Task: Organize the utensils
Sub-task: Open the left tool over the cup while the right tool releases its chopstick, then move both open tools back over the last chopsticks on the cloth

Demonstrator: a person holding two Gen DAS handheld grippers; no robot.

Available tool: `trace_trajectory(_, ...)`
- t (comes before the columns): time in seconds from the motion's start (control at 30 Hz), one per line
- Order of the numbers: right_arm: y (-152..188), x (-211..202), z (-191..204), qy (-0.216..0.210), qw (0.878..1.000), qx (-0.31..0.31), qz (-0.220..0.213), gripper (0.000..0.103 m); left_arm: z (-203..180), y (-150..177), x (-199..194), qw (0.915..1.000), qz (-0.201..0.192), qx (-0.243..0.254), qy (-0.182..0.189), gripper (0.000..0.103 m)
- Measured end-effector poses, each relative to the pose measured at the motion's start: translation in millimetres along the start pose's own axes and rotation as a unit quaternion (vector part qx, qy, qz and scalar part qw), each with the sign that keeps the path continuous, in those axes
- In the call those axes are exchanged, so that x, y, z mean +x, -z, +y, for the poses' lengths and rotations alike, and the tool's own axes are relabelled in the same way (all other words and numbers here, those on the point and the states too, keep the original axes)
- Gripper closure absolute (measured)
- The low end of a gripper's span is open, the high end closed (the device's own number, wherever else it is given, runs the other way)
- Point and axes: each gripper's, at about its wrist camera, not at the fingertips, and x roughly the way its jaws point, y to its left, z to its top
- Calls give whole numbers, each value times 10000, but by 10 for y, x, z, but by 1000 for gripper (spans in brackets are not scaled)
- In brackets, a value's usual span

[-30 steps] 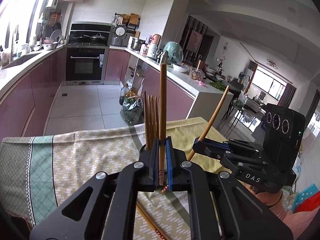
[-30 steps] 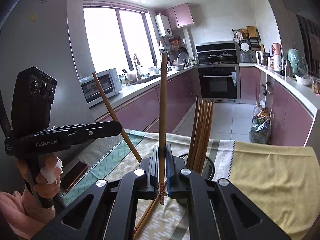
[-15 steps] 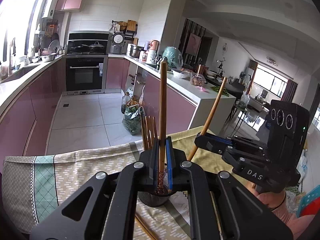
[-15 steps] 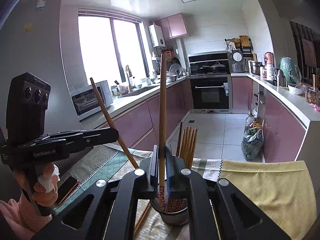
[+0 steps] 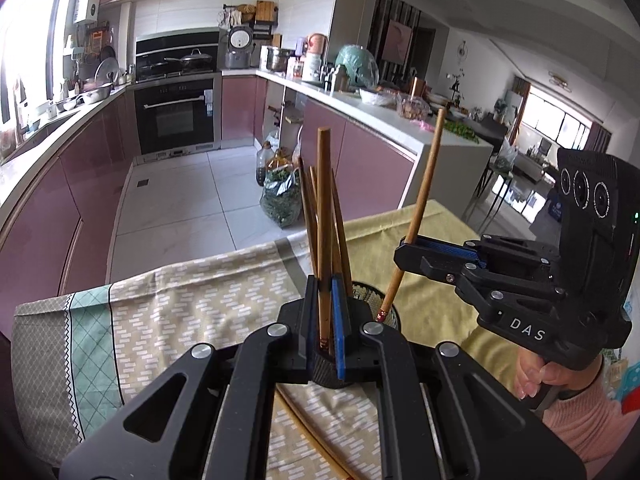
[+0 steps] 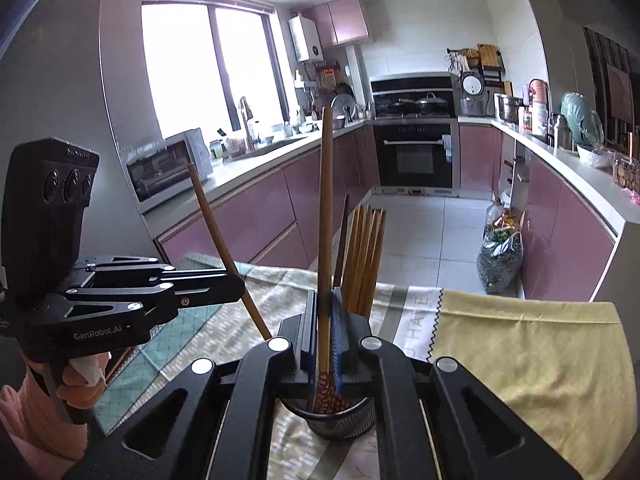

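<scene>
Both grippers over the mesh cup (image 6: 340, 420)
Left gripper (image 5: 324, 320) and right gripper (image 6: 325, 332) each clamp one upright chopstick (image 5: 323, 200).

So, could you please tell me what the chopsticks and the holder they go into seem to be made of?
The chopsticks look like wood or bamboo: a matte brown, faintly grained surface, with red patterned tips that suggest paint or lacquer. The one in the right gripper looks the same. The holder appears to be dark metal mesh with a smooth rim, judging by its fine perforated wall and dull sheen; coated wire is possible.
</scene>
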Motion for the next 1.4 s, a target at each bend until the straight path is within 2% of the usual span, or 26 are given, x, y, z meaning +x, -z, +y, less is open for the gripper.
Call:
trace_trajectory(0.23,92,210,-18,52,9991,13,423,97,93,33,313,9989,453,3,67,96)
trace_trajectory(0.7,115,398,-176,146,9976,338,582,95,169,-98,639,9982,555,-209,82,95)
trace_trajectory(0.87,143,386,-181,109,9975,398,579,95,194,-27,694,9980,579,-248,33,95)
trace_trajectory(1.0,180,321,-144,40,9980,350,527,91,230,73,648,9984,477,-302,-88,95)
trace_trajectory(1.07,204,275,-112,3,9982,322,499,87,231,114,568,9989,358,-302,-81,89)
trace_trajectory(1.17,253,196,-48,-107,9985,284,447,75,258,214,387,9993,115,-288,-192,79)
trace_trajectory(1.37,489,32,236,-495,9975,-8,498,66,380,523,70,9980,-175,-425,-429,62)
trace_trajectory(1.4,521,31,270,-528,9971,-57,537,65,390,583,33,9976,-200,-438,-505,55)
